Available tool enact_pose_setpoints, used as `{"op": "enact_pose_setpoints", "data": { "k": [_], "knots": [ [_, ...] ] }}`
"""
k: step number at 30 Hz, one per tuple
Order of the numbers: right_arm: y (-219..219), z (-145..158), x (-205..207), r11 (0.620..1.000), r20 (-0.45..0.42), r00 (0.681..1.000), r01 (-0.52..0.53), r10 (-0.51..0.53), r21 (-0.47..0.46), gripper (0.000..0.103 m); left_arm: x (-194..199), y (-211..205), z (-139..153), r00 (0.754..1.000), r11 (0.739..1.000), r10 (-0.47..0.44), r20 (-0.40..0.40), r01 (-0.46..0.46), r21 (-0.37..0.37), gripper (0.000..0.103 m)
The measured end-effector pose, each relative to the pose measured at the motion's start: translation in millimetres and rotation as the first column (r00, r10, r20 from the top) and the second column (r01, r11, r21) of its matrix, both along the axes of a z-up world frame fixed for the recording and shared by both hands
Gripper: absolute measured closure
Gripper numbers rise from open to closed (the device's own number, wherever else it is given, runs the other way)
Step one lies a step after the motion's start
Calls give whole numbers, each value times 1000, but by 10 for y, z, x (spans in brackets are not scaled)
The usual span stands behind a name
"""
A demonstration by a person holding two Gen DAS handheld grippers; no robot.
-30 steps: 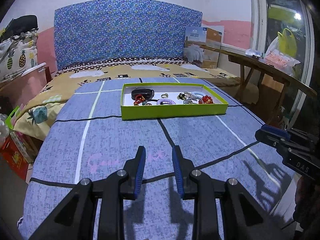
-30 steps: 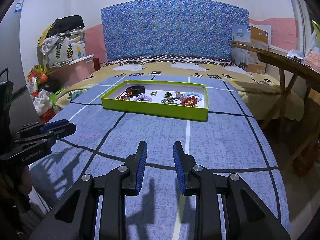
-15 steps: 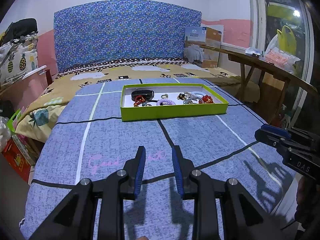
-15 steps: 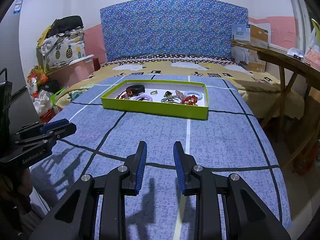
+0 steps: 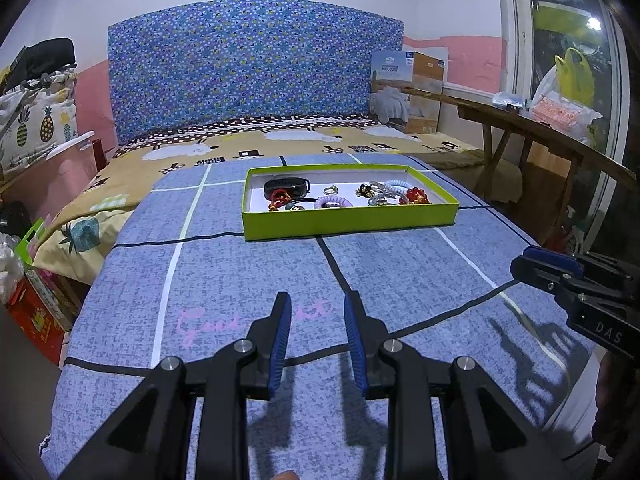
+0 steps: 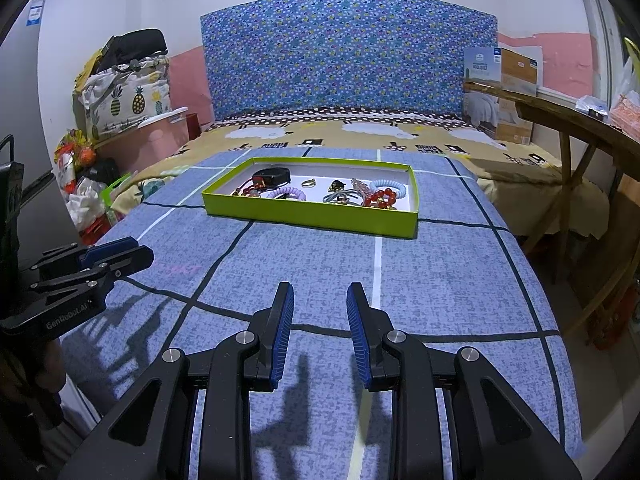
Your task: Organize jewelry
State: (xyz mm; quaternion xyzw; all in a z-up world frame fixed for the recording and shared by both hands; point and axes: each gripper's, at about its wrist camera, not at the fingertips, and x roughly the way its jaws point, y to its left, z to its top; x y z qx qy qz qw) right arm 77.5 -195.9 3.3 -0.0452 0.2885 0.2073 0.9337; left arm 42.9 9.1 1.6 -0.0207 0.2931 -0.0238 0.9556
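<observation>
While both jaws gape empty, only right view shows snack bags [image 6: 74,156]; tray [image 6: 316,216].

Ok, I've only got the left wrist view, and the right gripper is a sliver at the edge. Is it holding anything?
Observer: No. The right gripper is open, with nothing between its jaws.
Operator: Is it close to the jewelry?
Observer: No. The green tray lies well ahead of it, with bare blue blanket between them.
Operator: Any marking on the left gripper?
Observer: Yes. The left gripper reads GenRobot.AI on its side.
</observation>
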Motion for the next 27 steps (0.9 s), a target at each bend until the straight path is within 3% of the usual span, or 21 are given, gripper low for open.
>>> {"op": "enact_pose_setpoints", "data": {
  "k": [27],
  "knots": [
    [7, 2, 5, 1000, -2, 1000, -2, 2, -1, 75, -1, -69, -33, 1000, 1000, 3, -16, -3, 22, 74]
  ]
}}
